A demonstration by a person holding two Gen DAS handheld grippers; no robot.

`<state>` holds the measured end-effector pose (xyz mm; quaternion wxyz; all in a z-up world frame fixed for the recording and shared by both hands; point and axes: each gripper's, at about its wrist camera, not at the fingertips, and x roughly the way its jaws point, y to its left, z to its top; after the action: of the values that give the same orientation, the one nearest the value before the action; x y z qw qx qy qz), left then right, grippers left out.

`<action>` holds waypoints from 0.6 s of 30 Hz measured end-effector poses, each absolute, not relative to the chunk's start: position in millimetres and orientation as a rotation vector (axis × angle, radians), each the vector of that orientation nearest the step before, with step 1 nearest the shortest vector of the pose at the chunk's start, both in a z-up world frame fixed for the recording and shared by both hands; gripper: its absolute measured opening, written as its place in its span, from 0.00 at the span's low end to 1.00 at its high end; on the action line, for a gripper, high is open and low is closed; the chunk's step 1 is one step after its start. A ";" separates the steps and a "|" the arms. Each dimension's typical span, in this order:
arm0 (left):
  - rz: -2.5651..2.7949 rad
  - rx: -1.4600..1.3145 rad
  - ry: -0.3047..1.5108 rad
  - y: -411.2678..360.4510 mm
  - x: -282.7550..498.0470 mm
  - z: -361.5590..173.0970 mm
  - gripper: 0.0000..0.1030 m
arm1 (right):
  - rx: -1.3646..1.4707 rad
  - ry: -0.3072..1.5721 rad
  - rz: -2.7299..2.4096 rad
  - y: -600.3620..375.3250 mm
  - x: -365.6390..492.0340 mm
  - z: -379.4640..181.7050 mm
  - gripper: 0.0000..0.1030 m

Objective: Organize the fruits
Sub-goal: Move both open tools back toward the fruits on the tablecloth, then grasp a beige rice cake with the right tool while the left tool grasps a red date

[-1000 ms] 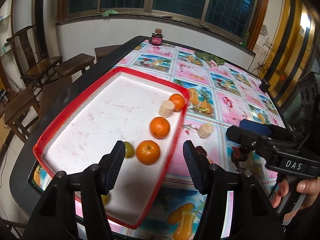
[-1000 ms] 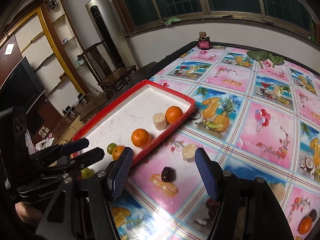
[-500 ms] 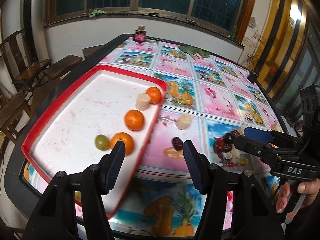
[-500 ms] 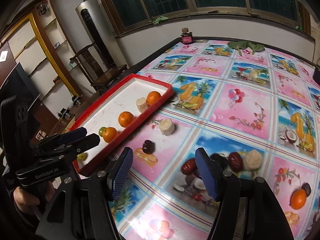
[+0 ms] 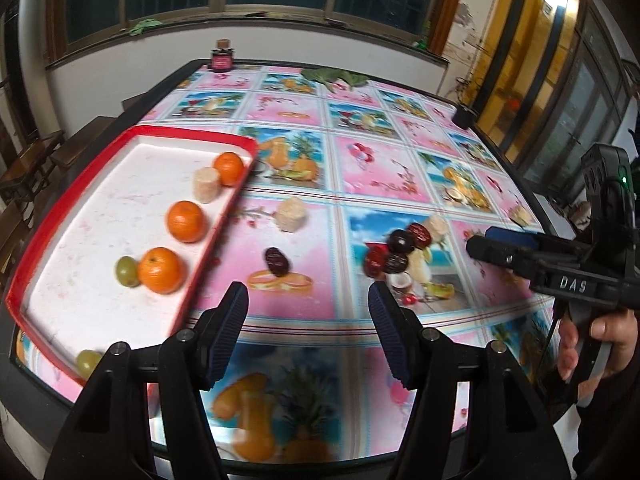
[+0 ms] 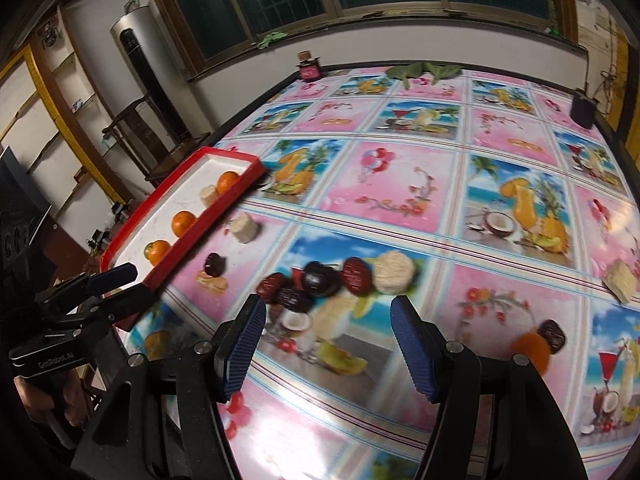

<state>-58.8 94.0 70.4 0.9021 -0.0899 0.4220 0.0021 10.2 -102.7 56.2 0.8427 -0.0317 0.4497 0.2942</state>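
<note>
A red-rimmed white tray (image 5: pixel 192 133) at the table's left holds three oranges (image 5: pixel 185 221), a pale fruit chunk (image 5: pixel 206 185) and green grapes (image 5: pixel 126 271). On the tablecloth lie a pale chunk (image 5: pixel 292 214), a single dark date (image 5: pixel 277 261) and a cluster of dark dates (image 6: pixel 316 280) with a pale round piece (image 6: pixel 394 272). My left gripper (image 5: pixel 308 320) is open and empty, above the cloth just right of the tray. My right gripper (image 6: pixel 328 332) is open and empty, just in front of the date cluster. An orange (image 6: pixel 531 347) and a date (image 6: pixel 552 332) lie at the right.
A dark jar (image 5: pixel 223 59) and green leaves (image 5: pixel 334 77) sit at the table's far edge. A black cup (image 6: pixel 583 109) stands at the far right corner. Another pale chunk (image 6: pixel 620 280) lies near the right edge. Wooden chairs (image 5: pixel 28 160) stand left of the table.
Both grippers have swung right, away from the tray and toward the date cluster on the cloth. Both stay open and empty. The fruit has not moved.
</note>
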 end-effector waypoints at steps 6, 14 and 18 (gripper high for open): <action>-0.049 -0.176 0.917 73.2 -47.6 58.8 0.60 | -0.049 0.949 0.583 -128.8 12.6 58.7 0.65; -0.092 -0.171 0.951 59.0 -30.8 44.8 0.54 | -0.070 0.959 0.588 -132.5 14.0 52.4 0.64; -0.103 -0.144 0.978 52.8 -18.1 39.4 0.37 | -0.080 0.962 0.601 -124.4 21.3 48.5 0.61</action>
<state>-18.1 52.8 39.4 0.8790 -0.0692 0.4692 -0.0494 21.3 -124.4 48.5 0.8427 -0.0381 0.4554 0.2846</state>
